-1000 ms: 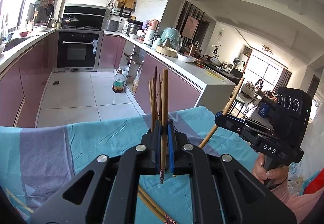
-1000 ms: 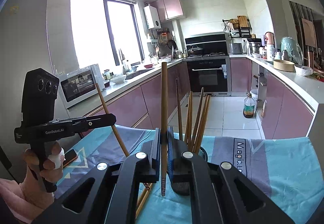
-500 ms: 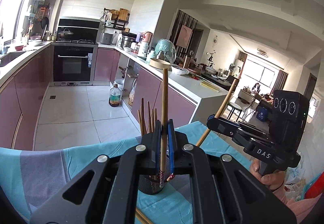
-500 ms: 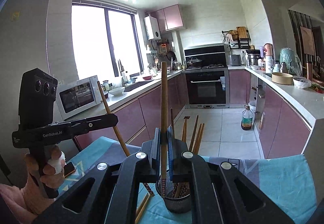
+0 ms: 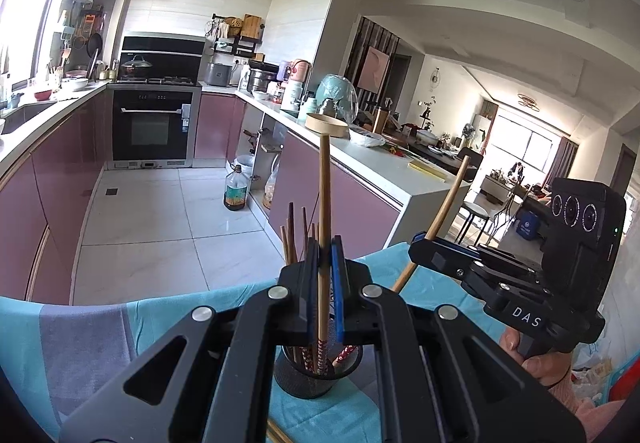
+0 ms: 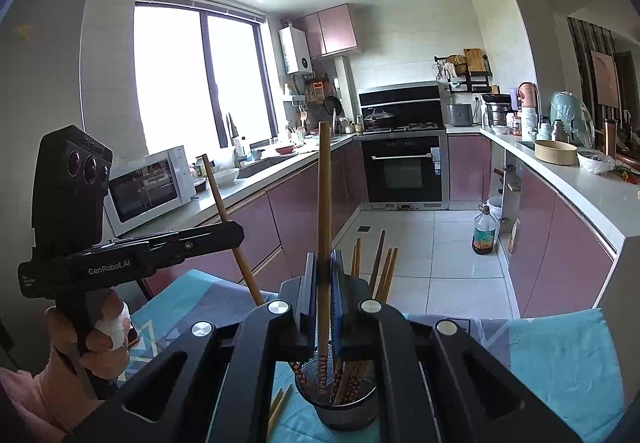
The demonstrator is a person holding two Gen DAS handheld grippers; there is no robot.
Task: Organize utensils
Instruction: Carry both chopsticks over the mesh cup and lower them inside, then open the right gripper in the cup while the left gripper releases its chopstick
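Observation:
My left gripper (image 5: 325, 263) is shut on a wooden chopstick (image 5: 324, 203) held upright, its patterned lower end inside the black mesh holder (image 5: 316, 375), which stands on the teal cloth with several chopsticks in it. My right gripper (image 6: 323, 275) is shut on another chopstick (image 6: 325, 203), also upright, its lower end inside the same holder (image 6: 340, 407). Each gripper shows in the other's view: the right gripper (image 5: 424, 243) at the right with its chopstick slanted, the left gripper (image 6: 236, 231) at the left likewise.
The teal and grey tablecloth (image 6: 560, 355) covers the table. Loose chopsticks (image 6: 278, 403) lie on the cloth beside the holder. A phone (image 6: 132, 339) lies near the left hand. Behind are purple kitchen cabinets, an oven and a tiled floor.
Both grippers have moved their chopsticks over the holder and lowered them, so the patterned ends now sit inside it. The holder has come into fuller view below the fingers.

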